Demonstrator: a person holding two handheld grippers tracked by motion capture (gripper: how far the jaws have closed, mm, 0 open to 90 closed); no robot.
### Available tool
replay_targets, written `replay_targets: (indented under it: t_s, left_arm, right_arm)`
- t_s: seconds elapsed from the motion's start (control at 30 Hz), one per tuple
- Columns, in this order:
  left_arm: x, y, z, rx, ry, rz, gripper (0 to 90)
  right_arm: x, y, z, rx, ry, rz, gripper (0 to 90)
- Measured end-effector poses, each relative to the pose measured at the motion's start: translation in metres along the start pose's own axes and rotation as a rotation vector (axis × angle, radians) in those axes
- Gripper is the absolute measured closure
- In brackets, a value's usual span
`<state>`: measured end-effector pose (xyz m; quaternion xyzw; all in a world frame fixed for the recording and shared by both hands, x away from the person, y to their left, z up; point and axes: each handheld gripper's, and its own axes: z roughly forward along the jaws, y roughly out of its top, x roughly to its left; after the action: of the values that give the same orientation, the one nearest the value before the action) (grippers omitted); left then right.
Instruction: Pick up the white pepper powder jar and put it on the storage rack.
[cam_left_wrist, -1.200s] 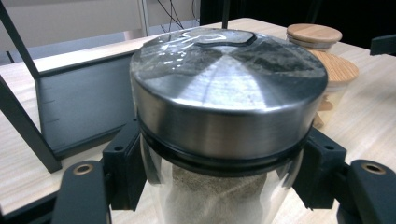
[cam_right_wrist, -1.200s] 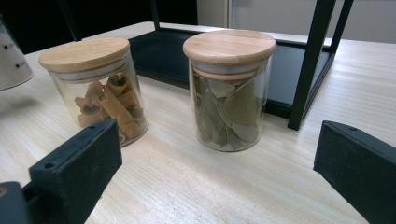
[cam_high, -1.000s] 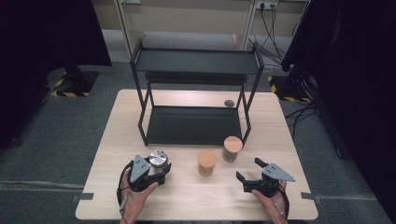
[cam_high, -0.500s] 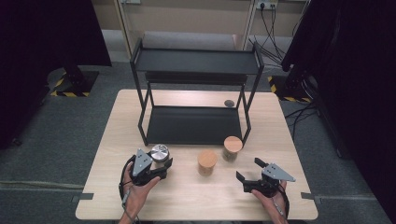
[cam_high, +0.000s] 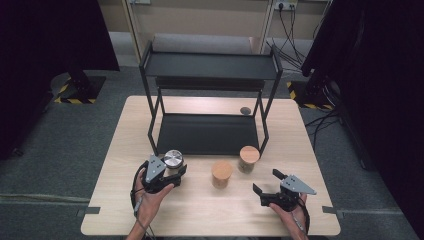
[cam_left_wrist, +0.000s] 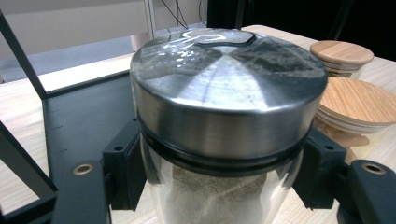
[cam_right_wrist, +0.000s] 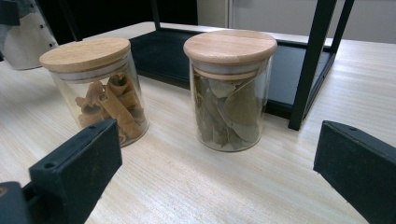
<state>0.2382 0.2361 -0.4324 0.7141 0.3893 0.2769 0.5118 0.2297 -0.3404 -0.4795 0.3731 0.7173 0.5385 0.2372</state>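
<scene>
L gripper (cam_high: 172, 172) clamped on steel-lid jar (cam_left_wrist: 224, 107) w/ powder, below lid: glass, slick, breakable, some weight; grip body, not lid. R gripper (cam_high: 270, 187) jaws apart.

two jars (cam_high: 235, 166) before rack (cam_high: 210, 132), on table (cam_high: 125, 130)

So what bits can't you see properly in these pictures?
- Metal-lid jar: its bottom is cut off by the left gripper view's lower edge, so what it rests on can't be told.
- Small dark thing by the black rack: too small in the high view to name.
- Right gripper: its jaws' roots run past the right gripper view's edge.
</scene>
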Motion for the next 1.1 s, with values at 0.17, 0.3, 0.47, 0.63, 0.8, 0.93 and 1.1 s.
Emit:
replay_targets:
  t_s: [0.17,0.3,0.47,0.63,0.8,0.93,1.1]
  left_arm:
    - [0.002,0.002,0.004,0.0,0.008,-0.003,30.9]
    - [0.003,0.004,0.007,0.0,0.014,-0.006,30.9]
    - [0.005,0.007,0.01,0.001,0.016,-0.005,30.9]
    - [0.006,0.01,0.014,-0.002,0.018,-0.006,30.9]
    - [0.009,0.013,0.017,-0.008,0.024,-0.013,30.9]
    - [0.011,0.016,0.019,-0.015,0.032,-0.016,30.9]
    - [0.014,0.019,0.023,-0.014,0.039,-0.022,30.9]
  right_arm:
    - [0.0,0.0,0.0,0.0,0.0,0.0,1.1]
    - [0.0,0.0,0.0,0.0,0.001,0.0,1.1]
    - [0.0,0.0,0.0,0.0,0.001,0.0,1.1]
    - [0.0,0.0,0.0,-0.001,0.001,-0.001,1.1]
    - [0.0,0.0,0.0,-0.001,0.001,-0.001,1.1]
    - [0.0,0.0,0.0,-0.001,0.001,-0.001,1.1]
    - [0.0,0.0,0.0,-0.001,0.001,-0.001,1.1]
